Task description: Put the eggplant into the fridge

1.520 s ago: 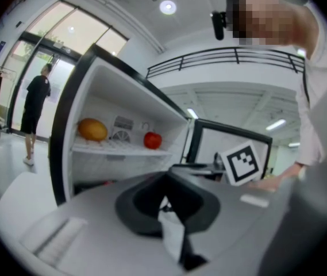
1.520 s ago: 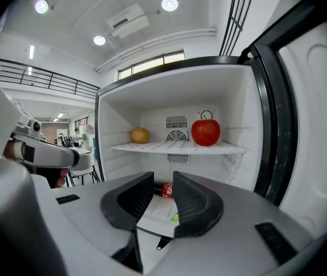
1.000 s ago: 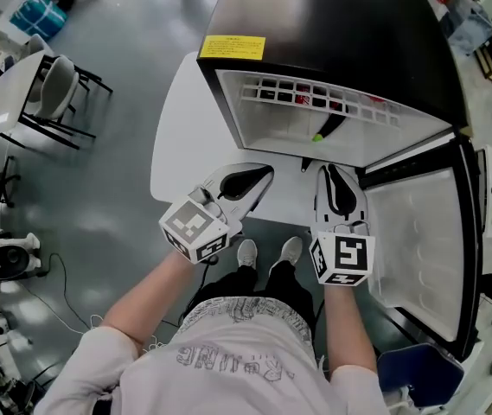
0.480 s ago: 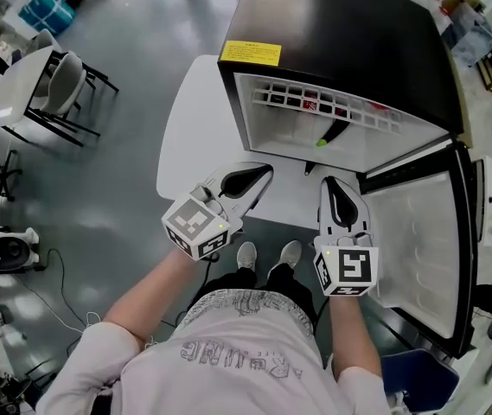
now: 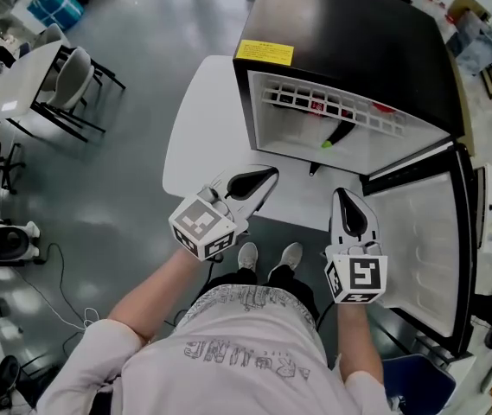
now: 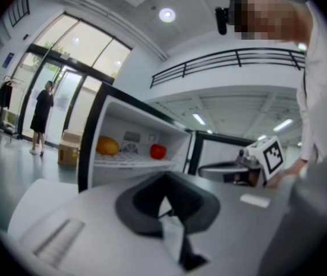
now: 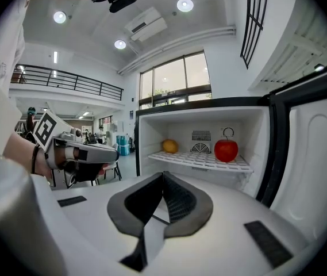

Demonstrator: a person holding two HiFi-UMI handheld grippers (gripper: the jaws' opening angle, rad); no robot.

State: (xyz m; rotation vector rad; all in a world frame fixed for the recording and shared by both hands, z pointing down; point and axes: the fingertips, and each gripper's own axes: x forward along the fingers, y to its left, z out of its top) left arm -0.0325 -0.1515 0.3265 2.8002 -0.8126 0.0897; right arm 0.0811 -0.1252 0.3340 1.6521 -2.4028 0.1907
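fridge (image 5: pixel 358 33) interior already holds the eggplant (image 5: pixel 339 130); left gripper (image 5: pixel 263 180) and right gripper (image 5: pixel 346 204), its jaws just closed, sit pressed together, empty; push door (image 5: pixel 418 232) shut squarely.

The fridge (image 5: pixel 358 33) is sitting on the table (image 5: pixel 202 128) at the person's 1 o'clock, its door (image 5: pixel 418 232) hanging open at 3 o'clock. The eggplant (image 5: pixel 339 133) is lying inside, below the wire shelf (image 5: pixel 332 111). On that shelf an apple (image 7: pixel 226 150) is resting at 3 o'clock of an orange (image 7: pixel 170 146). A chair (image 5: pixel 73 67) is standing at 10 o'clock, well apart.

Fridge (image 5: pixel 358 33) stands open, door (image 5: pixel 418 232) aside; shelf (image 7: pixel 200 161) seemingly half-full
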